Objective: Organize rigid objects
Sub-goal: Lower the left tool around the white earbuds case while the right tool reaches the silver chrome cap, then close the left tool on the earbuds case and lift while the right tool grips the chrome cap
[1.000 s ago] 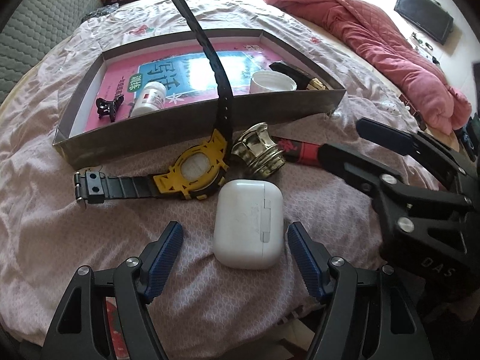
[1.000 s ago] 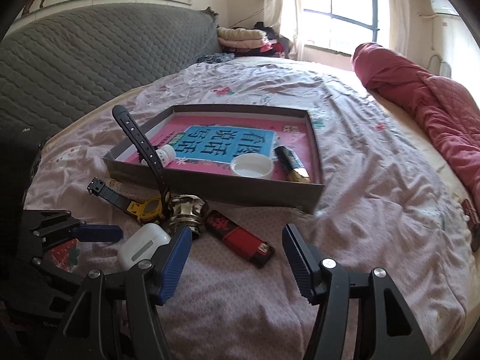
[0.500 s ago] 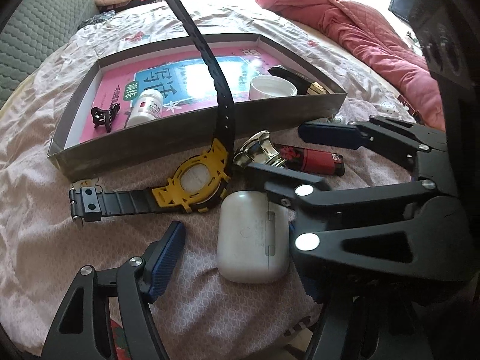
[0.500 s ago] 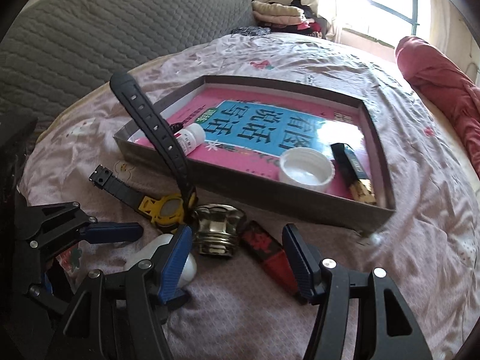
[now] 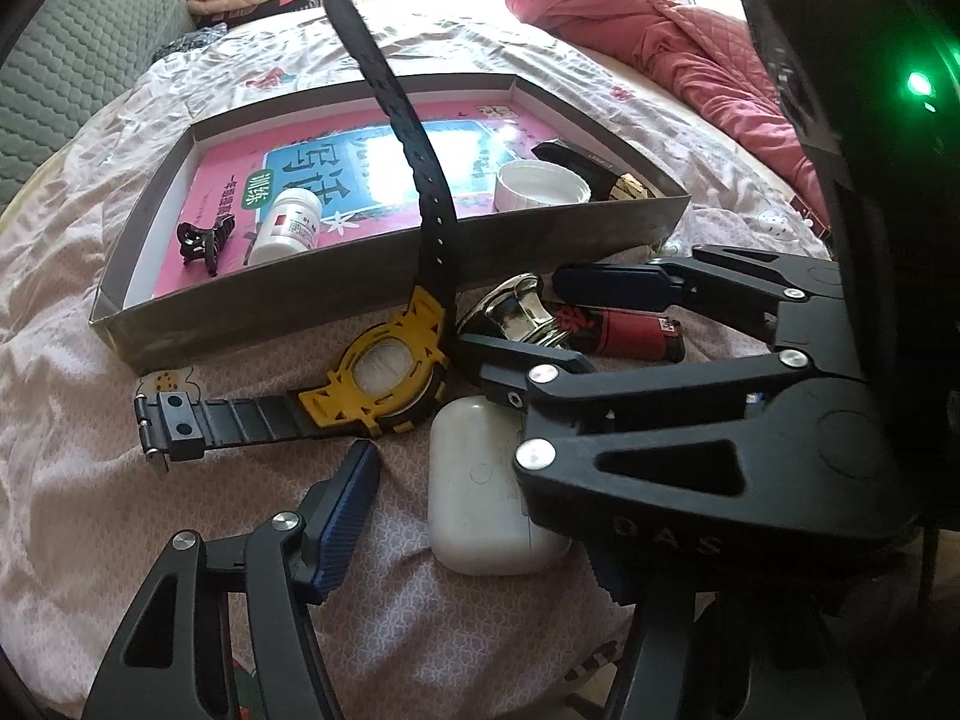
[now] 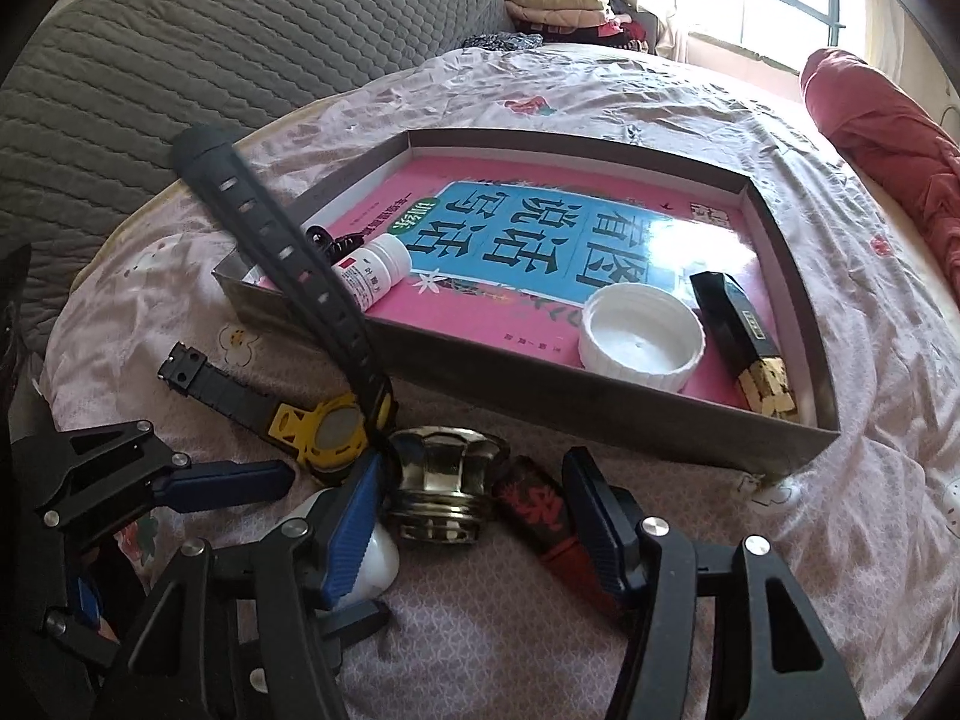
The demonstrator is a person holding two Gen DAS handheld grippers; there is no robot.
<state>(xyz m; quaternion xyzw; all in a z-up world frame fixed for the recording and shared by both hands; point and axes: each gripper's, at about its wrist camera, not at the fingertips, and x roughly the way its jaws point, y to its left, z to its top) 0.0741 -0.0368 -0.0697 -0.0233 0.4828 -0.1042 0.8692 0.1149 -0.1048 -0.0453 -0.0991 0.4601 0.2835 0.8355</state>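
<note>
Earbud case: one white earbud case [image 5: 486, 492] is laid on the bedsheet, between the fingers of the left gripper [image 5: 480, 516]; in the right wrist view only a small white part [image 6: 379, 558] is seen behind a blue pad.
Left gripper: the jaws are closing around the case; a gap is seen between the left pad and the case, and the right pad is hidden by the other tool, so no grip is shown.
Right gripper: the right gripper [image 6: 474, 510] is closing too; one metal knob [image 6: 441, 489] and one red lighter [image 6: 540, 510] are found between its fingers, but the pads are not seen to press on them.
Watch: one watch [image 5: 384, 372] with yellow case and black strap is laid just beside the earbud case; one strap end is leaned up over the front wall of the box.
Box: one shallow grey box [image 6: 804, 324] is placed behind these four loose things.
Inside the box, counted: one pink and blue book [image 6: 558, 240] as the floor, one white pill bottle [image 6: 372, 270] lying down, one white cap [image 6: 642, 348] with the open side up, one black hair clip [image 5: 201, 240], one black and gold lighter [image 6: 744, 342].
Bed: all is rested on one pink bedsheet [image 6: 600, 630]; one red quilt [image 5: 660, 54] is rolled at the far side.
</note>
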